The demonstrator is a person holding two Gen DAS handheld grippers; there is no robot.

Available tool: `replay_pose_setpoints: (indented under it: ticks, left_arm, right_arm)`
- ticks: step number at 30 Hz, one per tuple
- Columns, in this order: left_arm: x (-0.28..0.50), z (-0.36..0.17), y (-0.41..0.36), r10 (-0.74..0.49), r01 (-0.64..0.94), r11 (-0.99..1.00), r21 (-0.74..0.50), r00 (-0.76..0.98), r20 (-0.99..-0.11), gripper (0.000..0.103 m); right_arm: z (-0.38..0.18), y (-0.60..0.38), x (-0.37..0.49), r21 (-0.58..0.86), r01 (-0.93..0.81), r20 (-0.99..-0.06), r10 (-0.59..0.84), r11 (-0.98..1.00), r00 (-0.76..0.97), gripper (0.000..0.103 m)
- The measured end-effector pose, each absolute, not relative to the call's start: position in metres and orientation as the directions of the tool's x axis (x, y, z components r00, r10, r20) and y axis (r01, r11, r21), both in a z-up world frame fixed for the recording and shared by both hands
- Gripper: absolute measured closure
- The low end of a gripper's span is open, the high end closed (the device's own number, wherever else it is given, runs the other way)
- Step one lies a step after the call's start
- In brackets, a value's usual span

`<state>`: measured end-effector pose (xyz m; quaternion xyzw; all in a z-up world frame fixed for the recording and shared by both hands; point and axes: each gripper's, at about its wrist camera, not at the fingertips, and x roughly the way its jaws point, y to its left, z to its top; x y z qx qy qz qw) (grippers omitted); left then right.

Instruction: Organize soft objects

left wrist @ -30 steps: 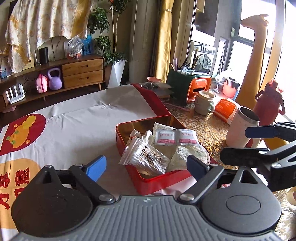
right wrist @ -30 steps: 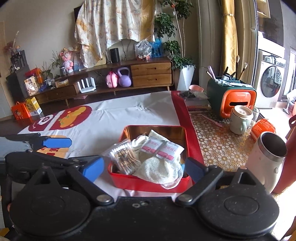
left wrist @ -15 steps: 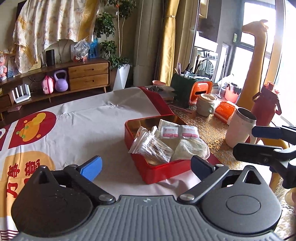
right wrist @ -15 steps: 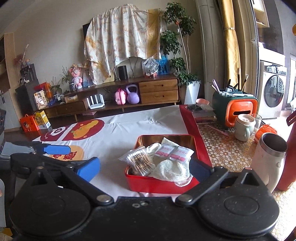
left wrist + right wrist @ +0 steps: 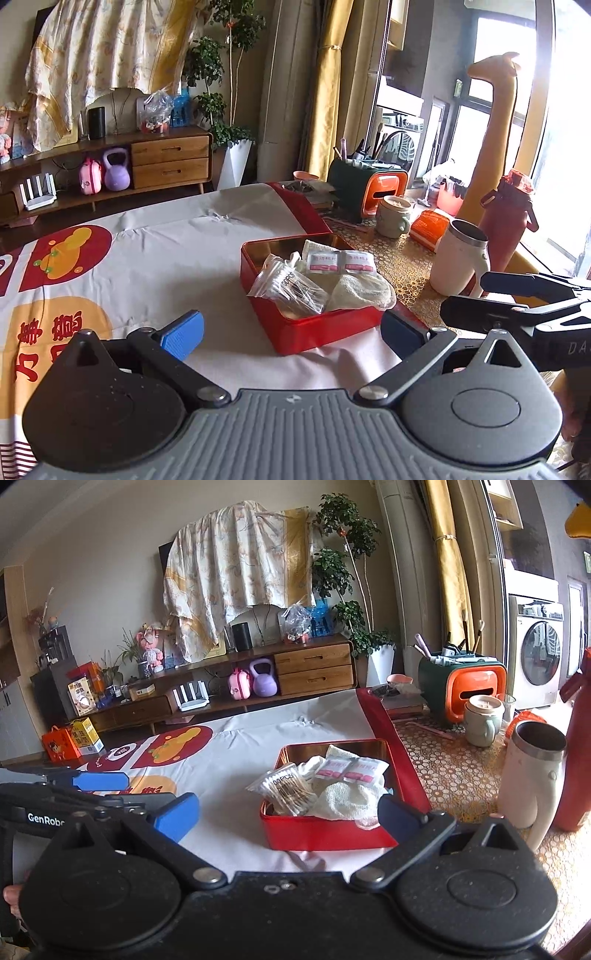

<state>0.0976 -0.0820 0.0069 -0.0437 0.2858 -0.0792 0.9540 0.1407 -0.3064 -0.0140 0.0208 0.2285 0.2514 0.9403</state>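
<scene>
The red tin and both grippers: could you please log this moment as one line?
left gripper: open, empty | right gripper: open, empty | red tin: on tablecloth, holds swab bag, two sachets, white cloth

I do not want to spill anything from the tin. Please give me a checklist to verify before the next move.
1. Left hand-held gripper open, nothing between its fingers: ok.
2. Right hand-held gripper open, nothing held: ok.
3. Red tin flat on the cloth: ok.
4. Swab bag, two sachets and white towel inside the tin: ok.
5. White cup stands apart from the tin: ok.
6. Items hidden under the towel: cannot tell.
</scene>
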Motion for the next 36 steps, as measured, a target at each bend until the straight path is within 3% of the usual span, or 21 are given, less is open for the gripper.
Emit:
replay_pose_setpoints:
  ticks: [36]
  left_arm:
    - [0.0893,0.0024,-0.0884,-0.177,0.141,0.984,-0.108,0.819,-0.546,0.000]
  right_arm:
    - [-0.0195,-0.3081,0.1299,0.179,-0.433,-0.405,0.468,0.883,0.786,0.000]
